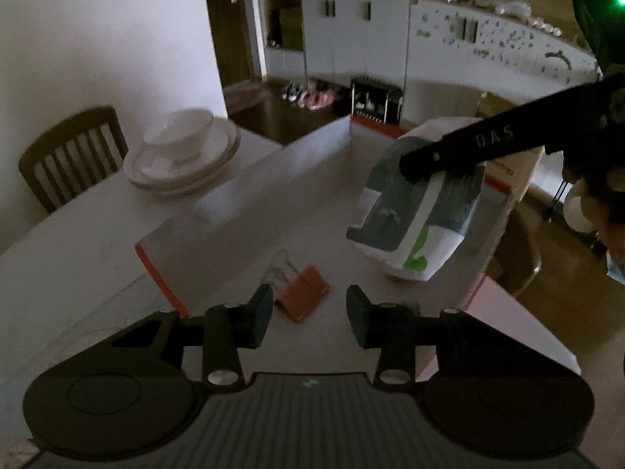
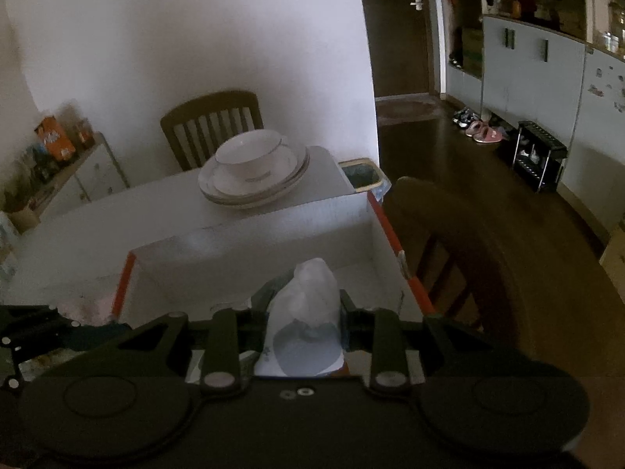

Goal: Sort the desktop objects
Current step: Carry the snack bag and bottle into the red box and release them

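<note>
Left gripper (image 1: 308, 314) is seen low over the open white box (image 1: 250, 195), its jaws standing apart at a moderate gap with nothing between the pads. A red binder clip (image 1: 302, 293) lies on the box floor just beyond the left fingertip, at the near end of the box, close to the orange-edged near-left corner; contact with the finger cannot be told. Further in, toward the box's right side, a tissue pack (image 1: 414, 211) printed in grey, white and green is seen lifted and tilted above the box floor, pinched at its top by the right gripper (image 1: 425, 164). In the right wrist view the right gripper (image 2: 304, 312) is closed tight on that tissue pack (image 2: 302, 324), a tuft of white tissue standing up between the fingers, with the box (image 2: 250, 242) below and ahead. Beyond the box's far wall, a white bowl (image 2: 250, 156) is seen stacked on plates (image 2: 254, 185) near the far edge of the desk (image 2: 78, 226). A wooden chair (image 2: 213, 121) stands behind the desk against the wall. A bin (image 2: 361, 174) is seen past the desk's far-right corner.
</note>
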Motion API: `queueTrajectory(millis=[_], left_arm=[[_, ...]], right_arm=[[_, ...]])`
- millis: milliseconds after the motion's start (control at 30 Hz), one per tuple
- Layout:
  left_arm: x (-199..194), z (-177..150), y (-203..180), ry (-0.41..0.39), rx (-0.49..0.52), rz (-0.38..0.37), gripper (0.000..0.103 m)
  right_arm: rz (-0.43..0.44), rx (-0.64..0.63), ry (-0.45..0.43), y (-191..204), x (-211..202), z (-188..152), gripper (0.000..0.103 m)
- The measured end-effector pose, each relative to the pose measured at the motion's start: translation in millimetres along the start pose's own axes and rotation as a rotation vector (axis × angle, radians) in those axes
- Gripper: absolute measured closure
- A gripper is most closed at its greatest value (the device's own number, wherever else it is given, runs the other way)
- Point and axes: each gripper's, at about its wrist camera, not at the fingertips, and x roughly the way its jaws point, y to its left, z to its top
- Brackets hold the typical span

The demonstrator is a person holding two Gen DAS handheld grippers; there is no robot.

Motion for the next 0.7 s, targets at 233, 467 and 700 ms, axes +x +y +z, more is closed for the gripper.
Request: queueTrajectory(millis=[233,467,700], left_arm=[[20,-6,12,0.071,-0.049,0.007,0.062],[30,-9,8,0.103,-0.055,-0.004,0.062],[34,-7,8,0.112,-0.073,-0.023,0.062]], right_arm=[[-0.017,-0.043,0.072,-1,46,6,0.073],[-0.022,-0.072,0.132,4,80,9,0.073],[-0.019,-0.082,0.19,4,96,9,0.072]])
